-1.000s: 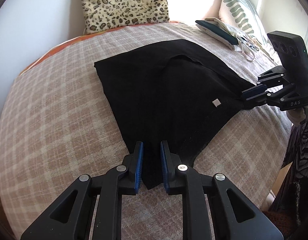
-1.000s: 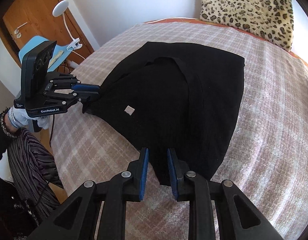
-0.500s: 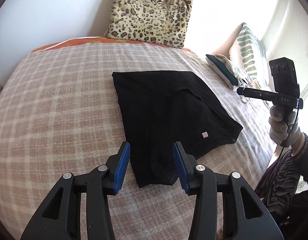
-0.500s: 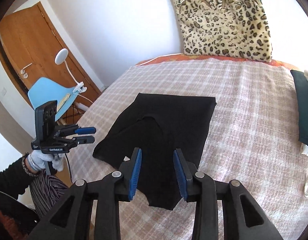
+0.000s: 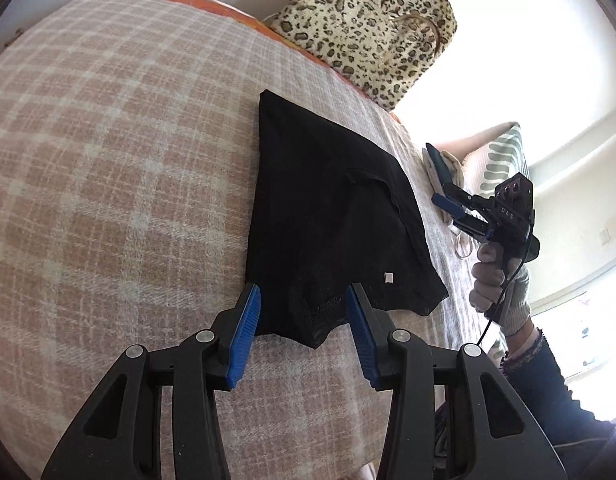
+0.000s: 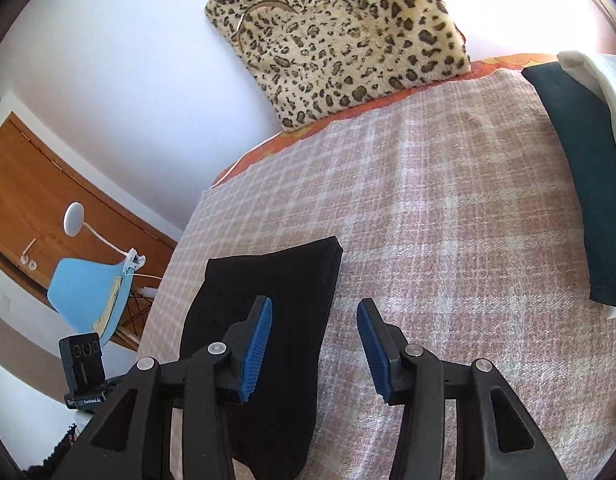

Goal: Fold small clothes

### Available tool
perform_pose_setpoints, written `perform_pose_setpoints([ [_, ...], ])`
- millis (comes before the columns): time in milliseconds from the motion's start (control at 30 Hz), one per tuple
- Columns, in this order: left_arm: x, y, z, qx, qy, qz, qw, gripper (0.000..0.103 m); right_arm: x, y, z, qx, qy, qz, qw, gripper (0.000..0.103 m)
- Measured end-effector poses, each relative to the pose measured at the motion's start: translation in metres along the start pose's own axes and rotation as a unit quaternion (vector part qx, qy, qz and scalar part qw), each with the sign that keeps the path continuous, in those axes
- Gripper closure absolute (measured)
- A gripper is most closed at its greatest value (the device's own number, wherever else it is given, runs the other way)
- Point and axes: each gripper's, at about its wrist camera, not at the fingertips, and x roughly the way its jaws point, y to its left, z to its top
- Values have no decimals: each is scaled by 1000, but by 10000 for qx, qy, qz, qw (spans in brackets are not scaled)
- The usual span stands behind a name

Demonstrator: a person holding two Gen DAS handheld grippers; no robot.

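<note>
A black garment (image 5: 327,216) lies flat and partly folded on the plaid blanket (image 5: 108,168), a small white tag near its front edge. My left gripper (image 5: 304,320) hovers open over the garment's near corner, and its blue pads do not press the cloth. In the same view my right gripper (image 5: 453,206) hangs off the garment's right side in a gloved hand (image 5: 495,280). In the right wrist view my right gripper (image 6: 313,340) is opening over bare blanket (image 6: 447,220), nothing between its pads. The garment (image 6: 292,276) lies under its left finger.
A leopard-print cushion (image 6: 339,40) leans on the wall at the bed's head. Folded dark teal and white cloths (image 6: 587,180) lie at the right, next to a striped pillow (image 5: 503,160). A blue chair (image 6: 88,300), clip lamp and wooden door (image 6: 48,208) stand beyond the left edge.
Both grippers were shut on the garment's corners and have let go and opened. The right gripper has drawn away to the right of the garment. Both views have rolled.
</note>
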Motion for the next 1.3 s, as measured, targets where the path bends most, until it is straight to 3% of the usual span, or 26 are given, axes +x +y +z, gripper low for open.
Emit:
perform_pose_setpoints([
  [133, -1, 22, -3, -675, 24, -195, 9975, 60, 8, 0, 0, 59, 8, 137, 9999, 44],
  [333, -5, 37, -10, -1127, 16, -425, 9927, 59, 18, 6, 4, -23, 6, 191, 9998, 35],
  [467, -6, 43, -14, -1397, -105, -751, 9873, 46, 28, 8, 7, -55, 95, 153, 9998, 34],
  [600, 1, 36, -6, -1288, -30, -760, 9887, 39, 40, 3, 11, 75, 235, 126, 9996, 34],
  [933, 27, 14, 13, -934, 219, -745, 9926, 38, 63, -17, 26, 354, 267, 205, 9988, 34],
  [1133, 33, 13, 16, -818, 216, -772, 9934, 46, 74, -15, 31, 275, 188, 415, 9986, 34],
  [1300, 40, 19, 17, -890, 273, -740, 9929, 77, 82, -13, 31, 228, 214, 632, 9975, 35],
])
